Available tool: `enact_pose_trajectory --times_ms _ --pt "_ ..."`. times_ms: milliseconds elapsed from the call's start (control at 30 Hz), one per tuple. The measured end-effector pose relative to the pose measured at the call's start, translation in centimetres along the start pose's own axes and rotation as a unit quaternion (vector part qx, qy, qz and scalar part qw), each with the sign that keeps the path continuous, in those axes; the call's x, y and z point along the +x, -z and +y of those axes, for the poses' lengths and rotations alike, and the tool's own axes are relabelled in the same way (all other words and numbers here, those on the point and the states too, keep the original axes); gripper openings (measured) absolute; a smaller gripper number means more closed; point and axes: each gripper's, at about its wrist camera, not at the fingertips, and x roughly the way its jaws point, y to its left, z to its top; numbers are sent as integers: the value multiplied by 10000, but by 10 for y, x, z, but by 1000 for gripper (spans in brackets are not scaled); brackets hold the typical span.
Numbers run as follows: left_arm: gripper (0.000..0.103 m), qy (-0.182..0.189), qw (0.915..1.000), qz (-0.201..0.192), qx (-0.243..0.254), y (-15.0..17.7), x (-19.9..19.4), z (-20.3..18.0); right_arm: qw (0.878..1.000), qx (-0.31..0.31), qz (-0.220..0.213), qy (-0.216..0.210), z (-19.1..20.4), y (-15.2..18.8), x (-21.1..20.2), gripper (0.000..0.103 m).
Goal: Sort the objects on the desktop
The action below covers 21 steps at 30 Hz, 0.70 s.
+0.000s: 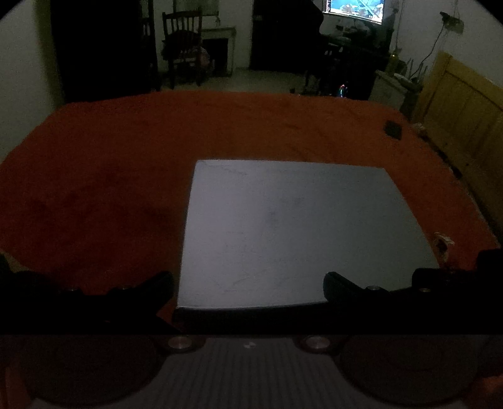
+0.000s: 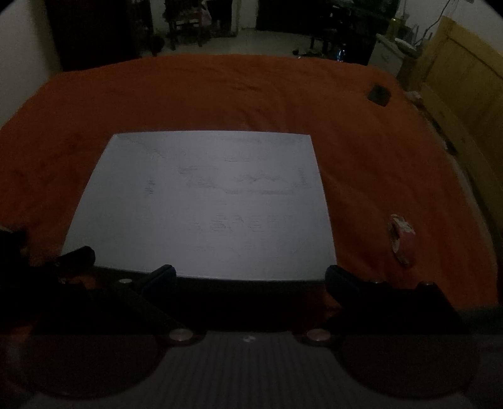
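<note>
Both claws, left claw (image 1: 248, 289) and right claw (image 2: 250, 278), spread and empty at the near edge of the white board (image 2: 201, 201). Right of the board: tape roll (image 2: 401, 236); beyond it, a black block (image 2: 379, 93). Sorting seemingly unstarted; next, reach for the roll.

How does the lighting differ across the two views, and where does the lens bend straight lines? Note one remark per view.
Left wrist: dim room, the screen is the only bright spot, the white board is evenly grey, the cloth's far edge bows. Right wrist: equally dark, faint marks on the board are barely readable, the tape roll is soft, corners are vignetted black.
</note>
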Motion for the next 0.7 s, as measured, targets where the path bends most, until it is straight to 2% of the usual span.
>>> enact_pose_trajectory --times_ms 433,700 --pt "103 54 9999 128 -91 2 -10 -4 9999 -48 66 -94 -8 0 3 103" --pt "103 -37 9999 100 -100 5 -25 0 9997 -98 112 -198 -10 0 4 103"
